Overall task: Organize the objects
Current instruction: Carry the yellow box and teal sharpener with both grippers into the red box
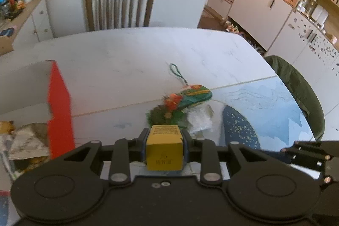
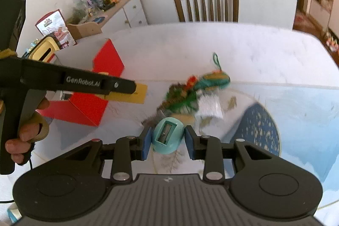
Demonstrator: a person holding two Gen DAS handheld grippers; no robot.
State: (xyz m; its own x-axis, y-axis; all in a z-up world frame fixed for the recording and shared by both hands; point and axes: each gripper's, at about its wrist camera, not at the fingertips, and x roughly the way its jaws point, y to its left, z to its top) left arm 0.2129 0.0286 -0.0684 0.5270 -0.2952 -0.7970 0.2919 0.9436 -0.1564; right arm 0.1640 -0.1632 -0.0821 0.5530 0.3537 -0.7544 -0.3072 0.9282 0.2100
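Yellow little box (image 1: 164, 146) sat squeezed in the left gripper (image 1: 164, 141) jaws near the red box (image 1: 60, 111), while the right gripper (image 2: 168, 137) jaws loosely bracketed a round blue sharpener (image 2: 167, 134), which could slip out onto the tabletop (image 1: 127, 60).

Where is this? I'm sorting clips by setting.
Most likely a home dining room or kitchen: a dining table with a wooden chair behind it, and white cupboards with cluttered shelves to one side.
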